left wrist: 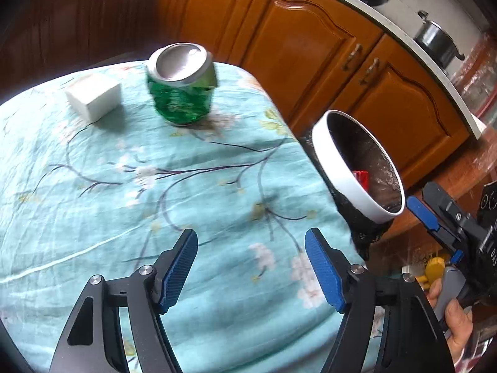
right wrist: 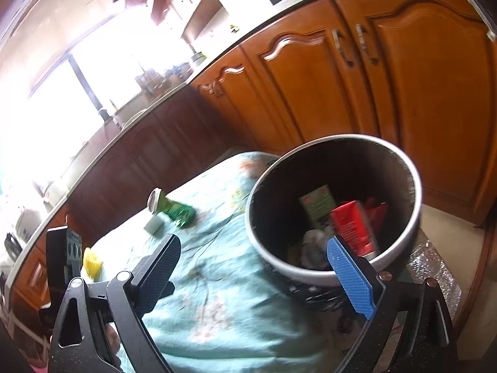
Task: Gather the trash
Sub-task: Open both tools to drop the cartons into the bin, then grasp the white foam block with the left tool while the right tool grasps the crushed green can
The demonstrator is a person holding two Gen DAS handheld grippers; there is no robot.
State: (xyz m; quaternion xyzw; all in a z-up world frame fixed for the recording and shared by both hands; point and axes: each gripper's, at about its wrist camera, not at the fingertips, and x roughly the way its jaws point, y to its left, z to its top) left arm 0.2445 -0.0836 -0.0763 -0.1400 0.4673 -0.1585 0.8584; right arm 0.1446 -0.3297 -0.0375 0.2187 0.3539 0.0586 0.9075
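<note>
Wooden cabinets (left wrist: pixel 310 52) with arched door panels and metal handles run behind a table draped in a pale turquoise cloth (left wrist: pixel 155 186) printed with branches and blossoms. On the white counter above the cabinets stands a steel pot (left wrist: pixel 438 39), and the right wrist view shows a bright window (right wrist: pixel 62 93) washing out the far end of the kitchen.

Low over the near part of the cloth hangs the left gripper (left wrist: pixel 251 264), its blue-padded fingers spread wide with nothing between them, pointing toward the middle of the table. The right gripper (right wrist: pixel 257 264) is held off the table's edge, likewise spread apart and empty, aimed at the mouth of the bin; in the left wrist view a bare hand (left wrist: pixel 453 317) grips its handle.

A crushed green can (left wrist: pixel 181 87) stands tilted on the far side of the cloth, its silver top facing the left camera. Just beside it, apart from it, lies a small white box (left wrist: pixel 93 98). A yellow object (right wrist: pixel 92 262) shows at the cloth's near left edge in the right wrist view; what it is I cannot tell.

Beside the table stands a white-rimmed bin (right wrist: pixel 400 158) with a black liner. Inside it lie a red carton (right wrist: pixel 351 223), a green packet (right wrist: pixel 316 202) and pale crumpled scraps.
</note>
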